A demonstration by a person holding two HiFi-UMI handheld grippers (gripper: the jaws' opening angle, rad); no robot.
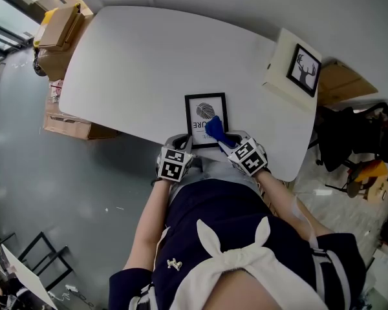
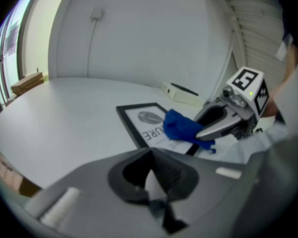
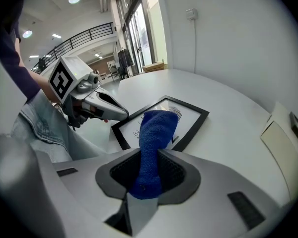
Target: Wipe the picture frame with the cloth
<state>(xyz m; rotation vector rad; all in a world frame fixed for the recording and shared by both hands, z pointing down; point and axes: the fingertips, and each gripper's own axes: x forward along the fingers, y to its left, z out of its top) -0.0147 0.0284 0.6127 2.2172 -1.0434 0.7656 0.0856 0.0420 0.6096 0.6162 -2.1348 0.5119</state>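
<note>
Right gripper (image 3: pixel 149 155) has my cloth (image 3: pixel 156 128) pinched between its jaws, blue cloth sticking out forward and drooping onto the frame (image 1: pixel 200 112). Cloth sits on the frame's glass, toward its near right part, over the print. Frame is black, lies flat at the table's (image 1: pixel 149 63) near edge, right in front of me, short side toward me. Left gripper (image 2: pixel 150 152) has its jaws together with nothing between them. I see it at the frame's near left corner, tips pointing at that corner. Can't tell if it touches the frame. Both grippers sit close together over the near edge, left one beside the frame, right one over it. Second frame (image 1: pixel 302 66) with a deer print lies at the table's far right edge, well apart. Boxes (image 1: pixel 58 28) stand on the floor off the table's left end.
</note>
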